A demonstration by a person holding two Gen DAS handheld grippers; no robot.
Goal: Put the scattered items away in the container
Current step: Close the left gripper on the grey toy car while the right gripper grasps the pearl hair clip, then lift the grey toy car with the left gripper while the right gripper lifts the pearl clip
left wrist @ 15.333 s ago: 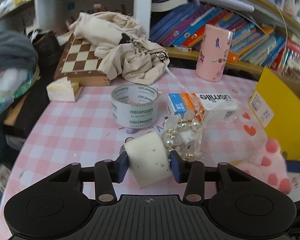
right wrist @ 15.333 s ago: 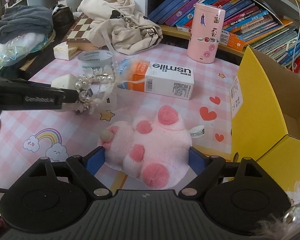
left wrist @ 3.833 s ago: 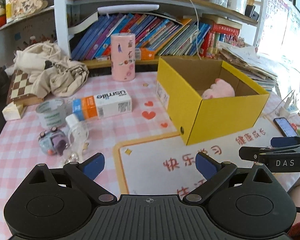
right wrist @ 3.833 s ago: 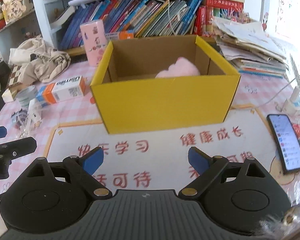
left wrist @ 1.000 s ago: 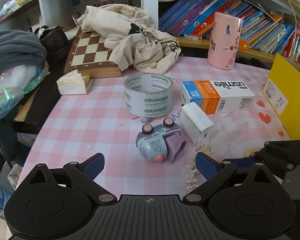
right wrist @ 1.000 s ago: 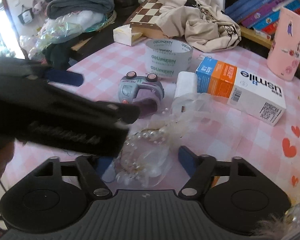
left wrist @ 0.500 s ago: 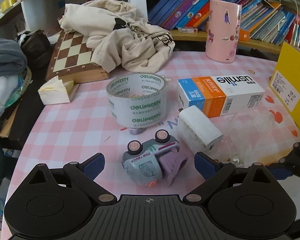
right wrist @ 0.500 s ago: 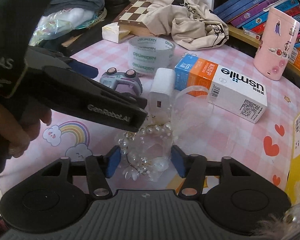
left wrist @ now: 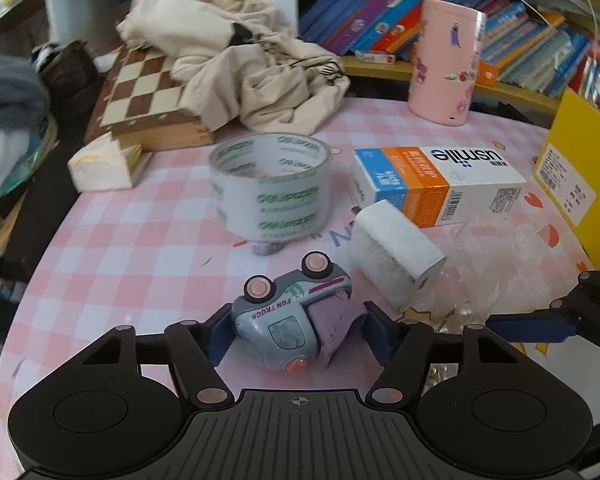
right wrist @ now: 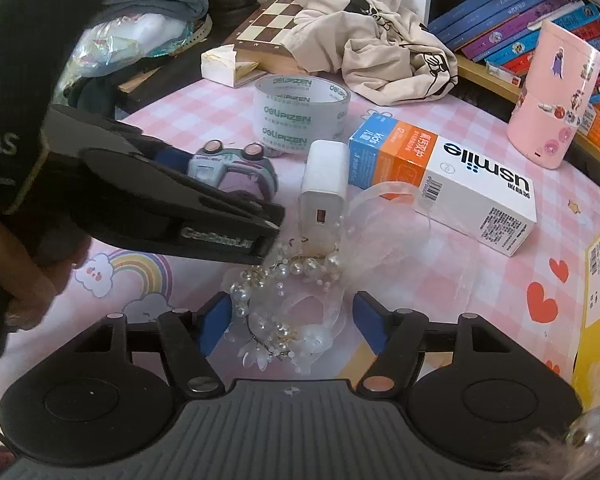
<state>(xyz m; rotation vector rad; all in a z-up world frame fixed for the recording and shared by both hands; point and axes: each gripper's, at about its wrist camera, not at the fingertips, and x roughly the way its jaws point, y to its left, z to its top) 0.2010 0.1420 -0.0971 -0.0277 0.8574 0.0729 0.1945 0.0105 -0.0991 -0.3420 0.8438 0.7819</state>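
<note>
The small grey plastic toy truck (left wrist: 286, 320), lying on its side with pink wheels up and a soft purple cloth piece at its back, sits nearest us on the pink checked tablecloth (left wrist: 140, 248), between the blue pads of our left gripper (left wrist: 296, 334). The jaws stand partly closed, both pads against or just beside the toy; we cannot tell whether they press it.

Our right gripper (right wrist: 292, 322) straddles a bunch of glossy pearl beads on sheer white ribbon (right wrist: 284, 304), jaws partly open, with gaps at both pads.

Just beyond and right of the truck lies a white blocky charger plug (left wrist: 394, 252), smooth and rounded at the edges. Farther off stand a broad roll of clear printed tape (left wrist: 270, 188) on the left and a long white, orange and blue cardboard carton (left wrist: 440, 180) on the right. At the far right edge rises the glossy yellow cardboard box (left wrist: 580, 176). Farthest are a pink cylindrical tin (left wrist: 446, 68), crumpled cream cloth (left wrist: 240, 64) and a wooden chessboard (left wrist: 148, 96).
</note>
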